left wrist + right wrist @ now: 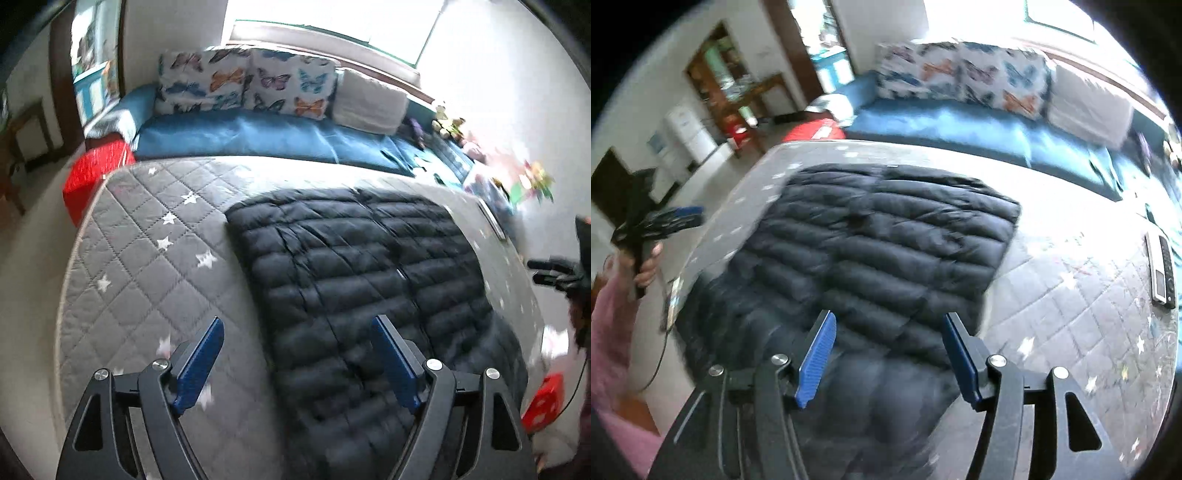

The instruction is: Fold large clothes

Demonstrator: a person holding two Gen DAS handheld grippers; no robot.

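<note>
— Where's the jacket right now?

— The black puffer jacket (354, 280) lies spread flat on the grey quilted mattress (147, 258), the one with the little white stars. It sits toward the middle, with bare quilt showing on both sides of it.

— And the two tongs?

— Both are up in the air over the near end of it. The left gripper (297, 334) has its blue fingers (201, 363) well apart, nothing between them; one finger hangs over the quilt, the other over the jacket's edge. The right gripper (888, 332) is spread wide too, empty, above the jacket's near part.

— Touching the fabric?

— I can't tell; the near part of the jacket is blurred.

— Anything else on the bed?

— A remote control (1161, 273) near the mattress's right edge, well apart from the jacket. Behind the mattress runs a blue couch (258, 136) with butterfly cushions (243, 83) and a white cushion (369, 103) beside them. A red box (92, 173) stands at the far left corner.
</note>
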